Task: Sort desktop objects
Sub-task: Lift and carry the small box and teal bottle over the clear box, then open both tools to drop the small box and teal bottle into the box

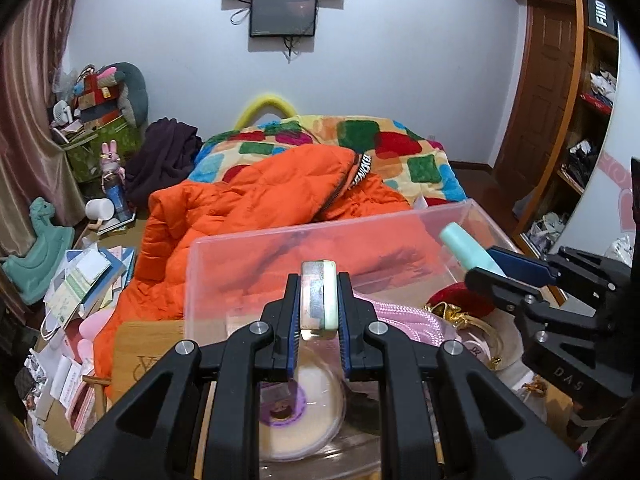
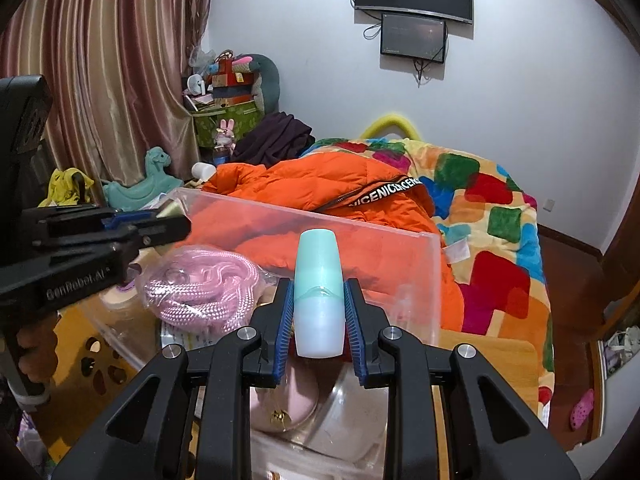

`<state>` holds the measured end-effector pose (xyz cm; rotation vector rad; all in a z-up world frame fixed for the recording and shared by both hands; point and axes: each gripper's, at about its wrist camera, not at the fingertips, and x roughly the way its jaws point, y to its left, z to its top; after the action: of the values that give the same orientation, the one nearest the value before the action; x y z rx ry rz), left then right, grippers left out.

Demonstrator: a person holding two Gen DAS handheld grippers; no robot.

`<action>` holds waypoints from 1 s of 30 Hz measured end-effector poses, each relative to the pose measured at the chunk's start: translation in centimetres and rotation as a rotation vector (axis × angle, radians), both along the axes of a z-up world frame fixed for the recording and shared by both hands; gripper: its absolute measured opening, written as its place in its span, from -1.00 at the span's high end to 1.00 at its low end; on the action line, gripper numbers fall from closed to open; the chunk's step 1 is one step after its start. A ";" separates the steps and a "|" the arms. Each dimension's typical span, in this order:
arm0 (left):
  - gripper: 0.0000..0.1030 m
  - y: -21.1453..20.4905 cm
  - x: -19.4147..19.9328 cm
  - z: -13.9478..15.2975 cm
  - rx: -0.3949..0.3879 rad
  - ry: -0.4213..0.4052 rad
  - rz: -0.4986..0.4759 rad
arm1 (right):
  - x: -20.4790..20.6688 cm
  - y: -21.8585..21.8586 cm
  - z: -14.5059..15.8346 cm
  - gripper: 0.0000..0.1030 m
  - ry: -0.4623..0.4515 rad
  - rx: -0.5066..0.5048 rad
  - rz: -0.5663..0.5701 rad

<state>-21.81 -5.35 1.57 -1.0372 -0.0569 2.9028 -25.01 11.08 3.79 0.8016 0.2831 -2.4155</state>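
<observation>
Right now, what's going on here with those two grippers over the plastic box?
A person is sorting desk items into a clear plastic bin using two handheld grippers. The left gripper is shut on a small flat case, held above the bin. The right gripper is shut on a mint bottle, also over the bin. A pink rope already lies inside.

Soft, even indoor light fills my two views, leaving only faint shadows. The fisheye bends the door frame (image 1: 558, 92) and curtain (image 2: 108, 80) near dark vignetted corners. The clear bin wall (image 1: 320, 248) looks hazy with glare; far clutter is slightly soft.
</observation>
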 end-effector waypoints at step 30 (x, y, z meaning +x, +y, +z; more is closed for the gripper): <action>0.47 1.6 0.4 -0.5 -0.021 0.002 -0.029 | 1.1 -1.8 -1.6 0.52 0.074 0.097 0.007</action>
<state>-21.42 -3.78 1.11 -1.0296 -0.0106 2.8850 -23.89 9.24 2.16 0.7532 0.4336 -2.4435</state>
